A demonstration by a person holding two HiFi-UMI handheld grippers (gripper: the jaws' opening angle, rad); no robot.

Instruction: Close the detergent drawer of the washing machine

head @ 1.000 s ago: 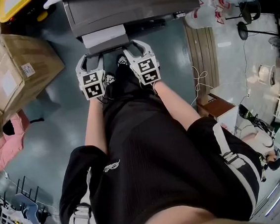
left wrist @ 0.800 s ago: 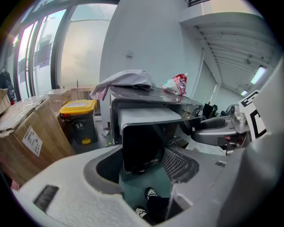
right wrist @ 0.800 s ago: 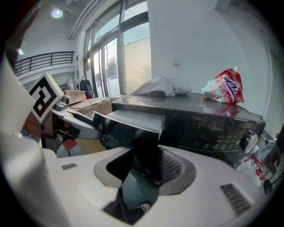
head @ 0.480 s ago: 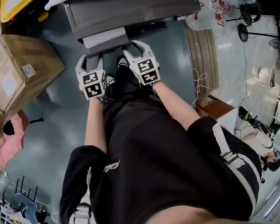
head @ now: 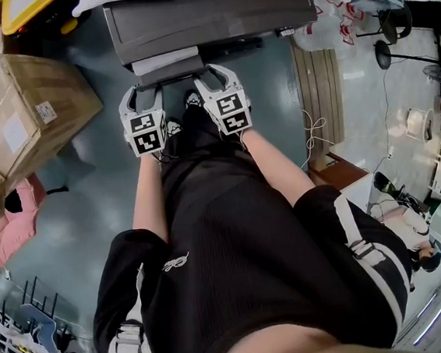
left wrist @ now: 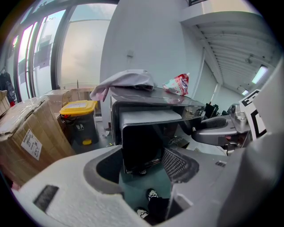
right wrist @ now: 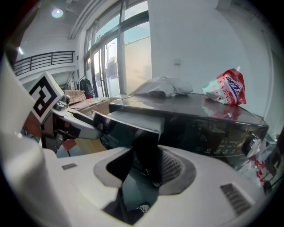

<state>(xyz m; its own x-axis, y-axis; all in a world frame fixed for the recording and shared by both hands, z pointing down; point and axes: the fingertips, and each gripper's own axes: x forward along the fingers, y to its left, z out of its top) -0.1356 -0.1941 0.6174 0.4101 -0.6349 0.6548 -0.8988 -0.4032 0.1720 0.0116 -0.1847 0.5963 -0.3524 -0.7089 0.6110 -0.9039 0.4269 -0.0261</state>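
While a cardboard box (head: 25, 106), its label too small to read, sits at left, the left gripper (head: 143, 95) faces the pulled-out detergent drawer (head: 164, 62) of the washing machine (head: 211, 8), jaws spread and empty. The right gripper (head: 216, 76), likewise spread, faces it too, seemingly so both can push it shut. Print on the red-and-white bag (head: 330, 10) at right is illegible.

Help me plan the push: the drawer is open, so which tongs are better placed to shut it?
Probably left. The drawer front sits squarely between the left tongs, which stand open; the right tongs face only its end.
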